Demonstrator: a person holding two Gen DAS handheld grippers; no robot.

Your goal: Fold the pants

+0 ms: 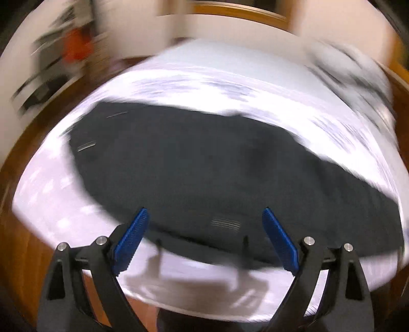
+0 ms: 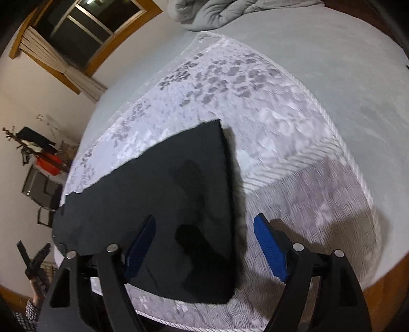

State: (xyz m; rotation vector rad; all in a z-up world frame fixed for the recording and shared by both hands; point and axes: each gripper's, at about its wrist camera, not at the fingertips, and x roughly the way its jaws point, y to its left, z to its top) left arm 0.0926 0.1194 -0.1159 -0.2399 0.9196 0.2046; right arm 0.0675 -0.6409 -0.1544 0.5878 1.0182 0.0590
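Both the left hand-held gripper (image 1: 204, 240) and right hand-held gripper (image 2: 204, 245) are hanging wide open and empty, so a sloppy regrab is risking dragging the folded pants (image 2: 158, 204) crooked across the bed (image 2: 332, 76).

Black tool (image 2: 204, 245) arms, ridged blue pads (image 2: 269, 251), silver screws (image 2: 297, 246), checked sleeve (image 2: 30, 312).

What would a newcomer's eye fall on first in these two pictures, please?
The dark pants stand out first, lying flat on a pale patterned cloth spread over the grey bed. Next come the blue pads of the right gripper, open above the pants' near right edge, and of the left gripper, open over the pants in a blurred view. A crumpled grey blanket lies at the bed's far end.
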